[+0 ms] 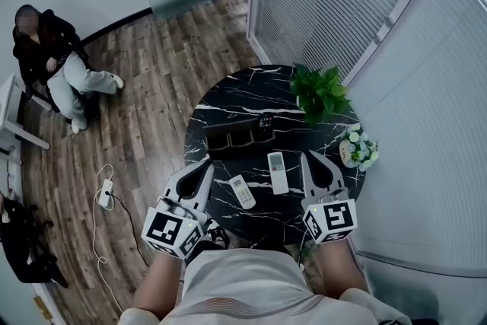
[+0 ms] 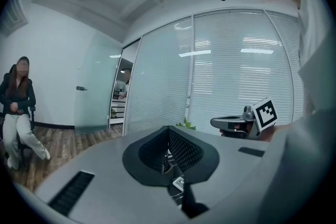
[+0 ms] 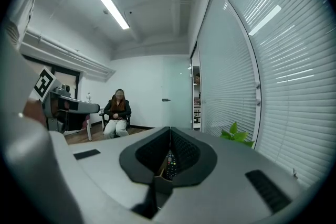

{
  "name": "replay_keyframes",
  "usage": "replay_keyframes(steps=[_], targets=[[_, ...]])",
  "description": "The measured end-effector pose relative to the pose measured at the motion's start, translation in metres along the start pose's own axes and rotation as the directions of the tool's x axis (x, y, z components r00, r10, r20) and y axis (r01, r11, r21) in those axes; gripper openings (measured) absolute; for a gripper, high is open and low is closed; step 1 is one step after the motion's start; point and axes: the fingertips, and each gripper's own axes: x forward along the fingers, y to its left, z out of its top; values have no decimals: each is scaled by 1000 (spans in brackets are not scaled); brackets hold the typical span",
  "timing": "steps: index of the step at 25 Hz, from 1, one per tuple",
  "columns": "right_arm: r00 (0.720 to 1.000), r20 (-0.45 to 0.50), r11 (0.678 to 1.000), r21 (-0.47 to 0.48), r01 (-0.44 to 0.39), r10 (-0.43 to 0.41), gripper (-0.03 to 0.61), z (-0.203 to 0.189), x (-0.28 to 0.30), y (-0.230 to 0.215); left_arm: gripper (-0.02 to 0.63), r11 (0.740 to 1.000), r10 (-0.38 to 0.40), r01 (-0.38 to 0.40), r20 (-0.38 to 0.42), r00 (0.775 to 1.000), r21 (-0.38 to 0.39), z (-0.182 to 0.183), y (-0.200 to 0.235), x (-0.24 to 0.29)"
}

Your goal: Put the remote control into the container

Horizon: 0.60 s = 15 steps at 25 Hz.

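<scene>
Two white remote controls lie on the round black marble table (image 1: 228, 99): one (image 1: 278, 171) between my grippers, a smaller one (image 1: 243, 191) nearer me. A dark container (image 1: 232, 137) with several compartments stands behind them; a black remote (image 1: 264, 125) sits in its right compartment. My left gripper (image 1: 205, 164) hovers at the table's left edge, jaws together and empty. My right gripper (image 1: 308, 156) hovers right of the white remotes, jaws together and empty. The right gripper view shows the black remote (image 3: 169, 162) under the closed tips (image 3: 169, 128). In the left gripper view a white remote (image 2: 178, 183) shows below the closed tips (image 2: 168, 127).
A potted green plant (image 1: 319, 91) stands at the table's back right, and a small flower arrangement (image 1: 359, 148) at its right edge. A glass wall with blinds runs close behind. A person (image 1: 53, 61) sits at far left. A power strip (image 1: 105, 198) lies on the wooden floor.
</scene>
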Motion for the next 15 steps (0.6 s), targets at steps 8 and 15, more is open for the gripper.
replay_keyframes(steps=[8,15], targets=[[1000,-25,1000,7,10,-10,15,-3,3,-5,9,1000,-4,4,-8,1000,3,-1,1,1],[996,-94,999,34,-3,7,15,-25,13,-3,9,1000,4,-4,-19,1000,1,-6,4,-3]])
